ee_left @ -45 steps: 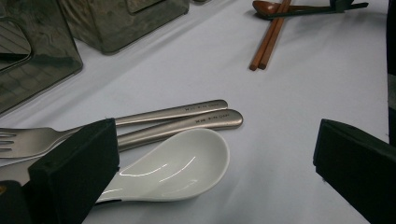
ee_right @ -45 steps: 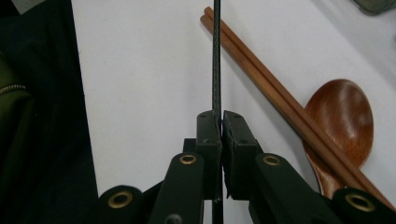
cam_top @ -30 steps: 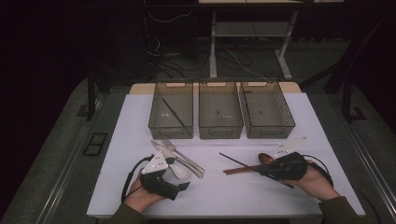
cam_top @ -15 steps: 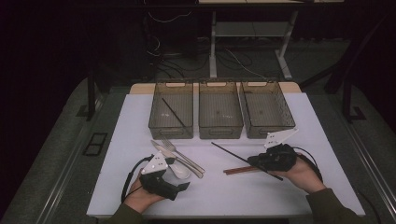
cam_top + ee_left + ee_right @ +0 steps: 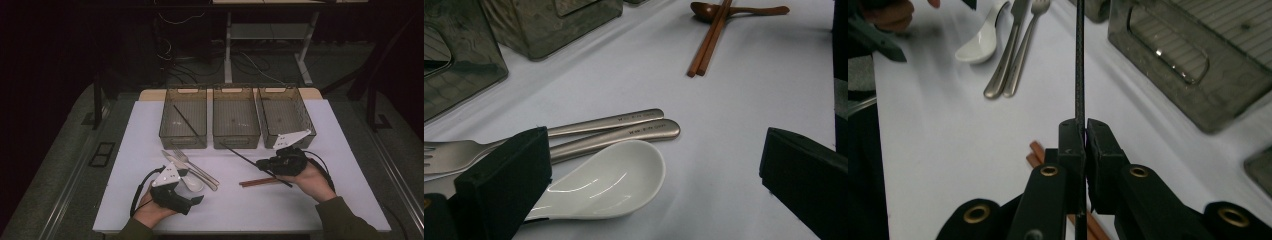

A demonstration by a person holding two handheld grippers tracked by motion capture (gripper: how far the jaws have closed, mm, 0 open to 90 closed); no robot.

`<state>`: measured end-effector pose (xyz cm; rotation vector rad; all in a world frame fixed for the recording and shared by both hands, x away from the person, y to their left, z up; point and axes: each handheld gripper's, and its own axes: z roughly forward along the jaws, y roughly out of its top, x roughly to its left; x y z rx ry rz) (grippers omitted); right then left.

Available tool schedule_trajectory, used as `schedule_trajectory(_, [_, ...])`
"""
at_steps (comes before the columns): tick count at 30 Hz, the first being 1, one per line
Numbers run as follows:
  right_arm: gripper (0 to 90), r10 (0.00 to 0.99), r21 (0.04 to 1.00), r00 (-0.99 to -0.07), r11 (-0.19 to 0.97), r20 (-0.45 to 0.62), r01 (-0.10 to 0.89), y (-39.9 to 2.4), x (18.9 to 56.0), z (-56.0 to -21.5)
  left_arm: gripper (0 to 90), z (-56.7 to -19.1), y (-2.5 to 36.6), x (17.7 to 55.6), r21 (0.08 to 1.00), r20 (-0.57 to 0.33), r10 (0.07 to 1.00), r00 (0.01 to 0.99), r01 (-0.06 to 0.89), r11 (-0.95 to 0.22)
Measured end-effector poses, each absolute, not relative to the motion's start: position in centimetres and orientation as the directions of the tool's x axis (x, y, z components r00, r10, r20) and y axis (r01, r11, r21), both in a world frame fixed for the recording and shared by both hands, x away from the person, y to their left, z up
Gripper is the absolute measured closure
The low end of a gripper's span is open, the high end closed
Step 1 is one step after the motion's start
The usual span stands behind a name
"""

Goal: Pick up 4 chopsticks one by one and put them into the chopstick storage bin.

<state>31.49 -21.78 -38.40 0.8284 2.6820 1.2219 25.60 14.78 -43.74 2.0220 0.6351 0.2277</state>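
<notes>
My right gripper (image 5: 264,164) (image 5: 1084,132) is shut on a thin black chopstick (image 5: 239,155) (image 5: 1080,60), held a little above the white table in front of the middle bin (image 5: 236,120). A second black chopstick (image 5: 186,120) lies in the left bin (image 5: 167,125). Under the right gripper lies a pair of brown chopsticks (image 5: 256,182) (image 5: 1035,152) (image 5: 709,45). My left gripper (image 5: 194,192) (image 5: 656,150) rests open at the front left, its jaws either side of a white ceramic spoon (image 5: 192,182) (image 5: 609,180).
A metal fork and another metal utensil (image 5: 195,167) (image 5: 624,127) (image 5: 1013,55) lie beside the white spoon. A wooden spoon (image 5: 724,9) crosses the brown chopsticks. The right bin (image 5: 287,117) stands behind my right hand. The table's front edge runs close to both hands.
My right gripper has lifted the black chopstick and carried it back and right, toward the bins. The left gripper has stayed where it was.
</notes>
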Motion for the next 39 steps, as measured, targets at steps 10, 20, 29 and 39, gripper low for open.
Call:
schedule_trajectory(10, [85.1, 0.54, 0.747, -0.83, 0.495, 0.136, 0.444, -19.1, 33.6, -36.5, 0.0, -43.8, 14.8, 25.8, 0.853, -0.098, 0.522, 0.847, 0.342, -0.395])
schedule_trajectory(20, [85.1, 0.564, 0.77, -0.813, 0.45, 0.147, 0.452, -16.4, 36.0, -34.8, 0.0, -43.9, 14.9, 25.9, 0.851, -0.099, 0.524, 0.846, 0.345, -0.396])
schedule_trajectory(29, [85.1, 0.573, 0.79, -0.809, 0.432, 0.132, 0.435, -13.0, 38.0, -33.3, 0.0, -43.8, 14.8, 25.9, 0.857, -0.11, 0.524, 0.844, 0.348, -0.381])
schedule_trajectory(39, [85.1, 0.591, 0.804, -0.797, 0.412, 0.122, 0.429, -9.1, 40.9, -32.1, 0.0, -43.7, 14.8, 25.8, 0.856, -0.103, 0.517, 0.85, 0.341, -0.39])
